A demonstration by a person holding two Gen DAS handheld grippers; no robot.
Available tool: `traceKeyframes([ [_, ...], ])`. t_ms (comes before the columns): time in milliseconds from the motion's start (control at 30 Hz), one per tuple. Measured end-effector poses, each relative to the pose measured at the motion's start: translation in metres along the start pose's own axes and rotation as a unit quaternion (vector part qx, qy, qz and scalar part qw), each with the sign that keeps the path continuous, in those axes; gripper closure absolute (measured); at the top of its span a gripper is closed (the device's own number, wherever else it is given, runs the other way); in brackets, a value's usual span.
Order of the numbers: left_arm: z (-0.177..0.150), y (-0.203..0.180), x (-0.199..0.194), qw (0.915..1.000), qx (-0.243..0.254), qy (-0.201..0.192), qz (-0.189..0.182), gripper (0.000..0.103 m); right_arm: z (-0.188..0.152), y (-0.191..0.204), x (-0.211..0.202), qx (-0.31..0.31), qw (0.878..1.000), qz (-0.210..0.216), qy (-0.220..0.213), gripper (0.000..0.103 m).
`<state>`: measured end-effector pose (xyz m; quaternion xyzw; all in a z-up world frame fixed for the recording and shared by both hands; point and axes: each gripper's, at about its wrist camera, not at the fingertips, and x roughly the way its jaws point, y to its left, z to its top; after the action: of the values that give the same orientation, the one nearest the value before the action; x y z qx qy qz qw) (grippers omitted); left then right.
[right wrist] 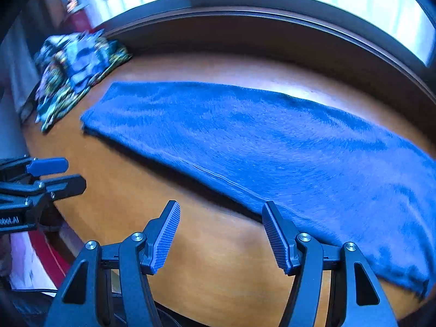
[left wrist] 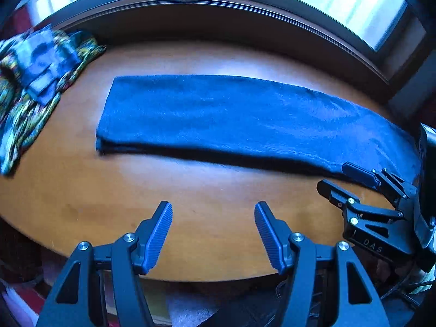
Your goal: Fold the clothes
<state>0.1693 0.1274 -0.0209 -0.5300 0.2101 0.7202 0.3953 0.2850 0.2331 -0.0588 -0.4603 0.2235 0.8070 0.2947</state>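
A dark blue garment (left wrist: 239, 120) (right wrist: 272, 152), folded into a long flat strip, lies across the wooden table (left wrist: 136, 190) (right wrist: 152, 190). My left gripper (left wrist: 213, 209) hovers open over bare wood in front of the strip's near edge, holding nothing. My right gripper (right wrist: 220, 209) is open too, above the near edge toward the strip's right end; its right finger (right wrist: 278, 234) overlaps the cloth. In the left wrist view the right gripper (left wrist: 333, 177) shows at the right, jaws apart by the cloth edge. The left gripper (right wrist: 70, 174) appears at the left of the right wrist view.
A heap of patterned, multicoloured clothes (left wrist: 35, 81) (right wrist: 73, 73) sits at the table's far left corner. A dark window sill and window frame (left wrist: 218, 13) run behind the table. The table's near edge curves just under both grippers, with red fabric (right wrist: 51, 259) below.
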Motion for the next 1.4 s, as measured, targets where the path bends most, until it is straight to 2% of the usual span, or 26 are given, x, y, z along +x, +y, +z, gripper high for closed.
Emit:
traceKeyframes([
  [100,0.006,0.018,-0.011,0.9987,0.049,-0.009,-0.008,0.042,-0.001,0.020,-0.003,0.048,0.999,-0.009,-0.009,0.041],
  [233,0.009,0.048,-0.021,0.9944,0.101,-0.022,-0.025,0.042,0.000,0.057,-0.006,0.080,0.996,-0.031,-0.023,0.041],
  [367,0.009,0.075,-0.015,0.9935,0.107,-0.014,-0.038,0.042,-0.002,0.093,-0.010,0.094,0.994,-0.041,-0.039,0.041],
  [500,0.015,0.096,-0.012,0.9928,0.104,-0.007,-0.059,0.042,-0.001,0.123,-0.011,0.062,0.995,-0.065,-0.043,0.041],
  [600,0.024,0.104,-0.007,0.9923,0.110,-0.010,-0.057,0.042,0.006,0.130,-0.008,0.048,0.994,-0.079,-0.052,0.041],
  [733,0.038,0.112,-0.002,0.9927,0.107,-0.005,-0.056,0.042,0.016,0.128,0.000,0.063,0.994,-0.063,-0.055,0.041],
  [800,0.043,0.112,0.000,0.9914,0.121,-0.009,-0.050,0.042,0.019,0.128,0.006,0.065,0.995,-0.059,-0.055,0.041],
  [867,0.047,0.111,0.004,0.9901,0.135,-0.009,-0.037,0.042,0.024,0.129,0.015,0.071,0.995,-0.049,-0.043,0.041],
  [933,0.051,0.113,0.008,0.9886,0.143,0.003,-0.046,0.042,0.028,0.133,0.019,0.075,0.996,-0.034,-0.034,0.041],
  [1100,0.063,0.121,0.010,0.9820,0.180,0.004,-0.057,0.042,0.034,0.149,0.020,0.075,0.996,-0.045,-0.033,0.041],
  [1200,0.073,0.130,0.015,0.9759,0.204,0.004,-0.076,0.042,0.033,0.163,0.019,0.085,0.994,-0.051,-0.040,0.041],
  [1400,0.086,0.154,0.021,0.9598,0.264,0.009,-0.095,0.042,0.028,0.195,0.017,0.132,0.986,-0.091,-0.047,0.041],
])
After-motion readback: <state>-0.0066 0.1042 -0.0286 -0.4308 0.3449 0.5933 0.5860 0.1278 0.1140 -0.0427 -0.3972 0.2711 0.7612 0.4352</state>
